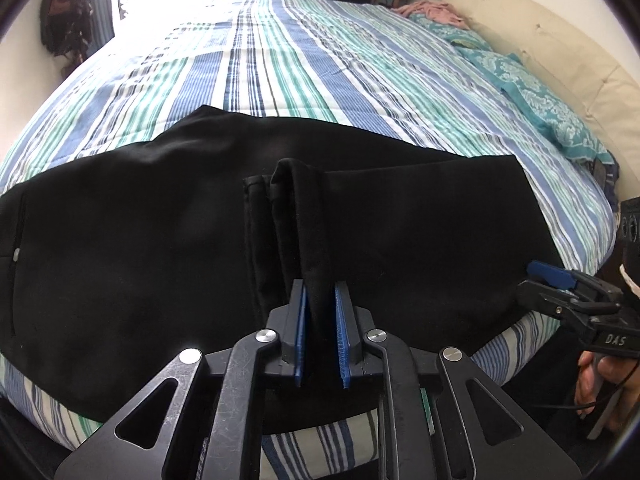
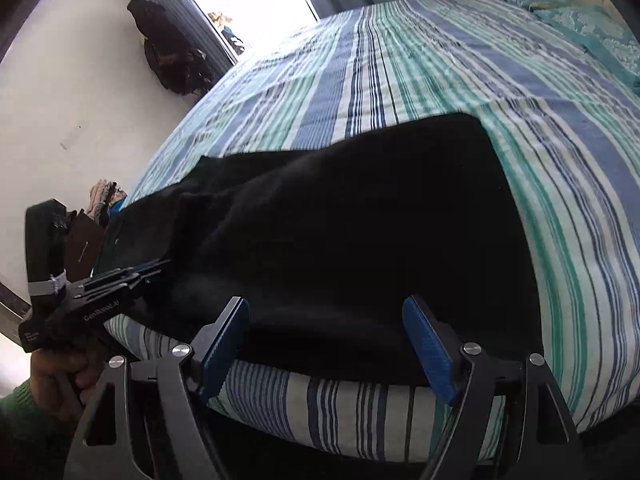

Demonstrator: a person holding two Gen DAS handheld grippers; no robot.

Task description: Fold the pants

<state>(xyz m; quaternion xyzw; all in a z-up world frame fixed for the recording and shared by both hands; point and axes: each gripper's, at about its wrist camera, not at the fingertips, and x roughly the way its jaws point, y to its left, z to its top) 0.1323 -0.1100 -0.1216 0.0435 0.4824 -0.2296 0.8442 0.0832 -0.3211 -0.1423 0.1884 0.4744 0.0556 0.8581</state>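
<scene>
Black pants (image 1: pixel 140 240) lay spread across the near edge of a bed covered in a blue, teal and white striped quilt (image 1: pixel 280 60). In the left wrist view, your left gripper (image 1: pixel 320 312) sat at 6 o'clock, its blue pads close together with a raised fold of the black fabric standing between them; the pads did not clearly press on the cloth, and a thin gap showed on each side. The pants' hemmed leg ends lay just beyond the gripper toward 12 o'clock. At 3 o'clock your right gripper (image 1: pixel 548 276) reached toward the pants' right edge, with your hand (image 1: pixel 600 384) below it. In the right wrist view, your right gripper (image 2: pixel 326 340) stood wide apart at 6 o'clock, straddling the pants' near edge without closing on it. Your left gripper (image 2: pixel 160 266) appeared at 9 o'clock, touching the fabric, held by a hand (image 2: pixel 60 376) with a green sleeve (image 2: pixel 24 420). Teal patterned pillows (image 1: pixel 540 96) lay at 2 o'clock.
</scene>
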